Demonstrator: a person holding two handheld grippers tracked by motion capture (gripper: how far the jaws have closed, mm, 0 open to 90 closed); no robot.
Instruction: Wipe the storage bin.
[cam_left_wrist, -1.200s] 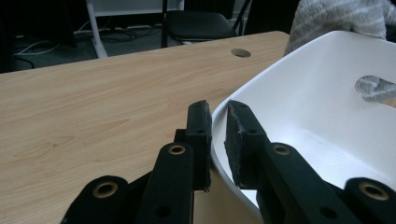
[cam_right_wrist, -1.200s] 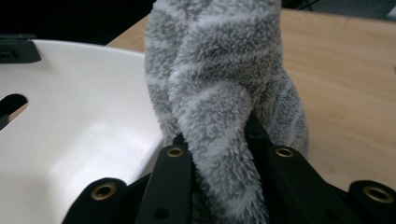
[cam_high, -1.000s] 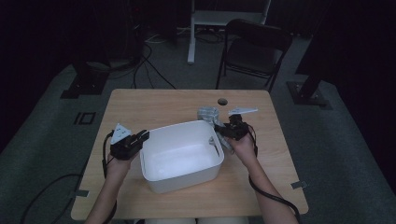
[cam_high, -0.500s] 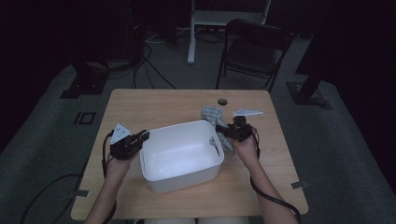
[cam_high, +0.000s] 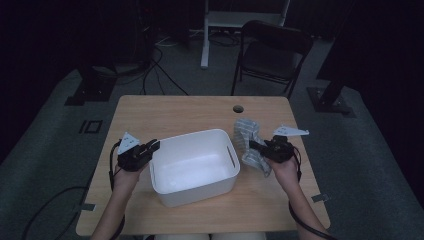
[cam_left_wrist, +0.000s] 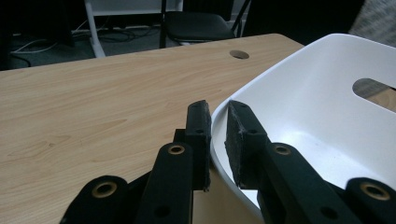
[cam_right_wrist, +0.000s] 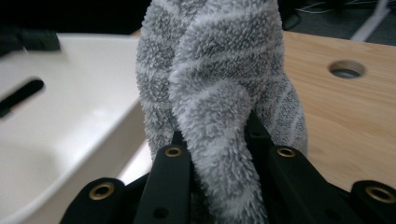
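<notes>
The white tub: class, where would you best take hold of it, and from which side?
Grip the white tub by its thin upright rim, probably from above at a short end, one jaw inside and one outside. The left gripper already pinches the rim this way; the handle slot also suits.

Both forearms enter from the lower edge of the high view and angle slightly inward over the bench. The left hand (cam_high: 131, 161) holds the left gripper (cam_high: 152, 146) low and roughly level, its jaws pointing toward the person's right; in the left gripper view its two black jaws stand close together, pinching a thin rim between the pads. The right hand (cam_high: 283, 162) holds the right gripper (cam_high: 256, 146) with jaws pointing toward the person's left, closed on soft fabric. A cable trails back from each gripper along the forearm.
</notes>
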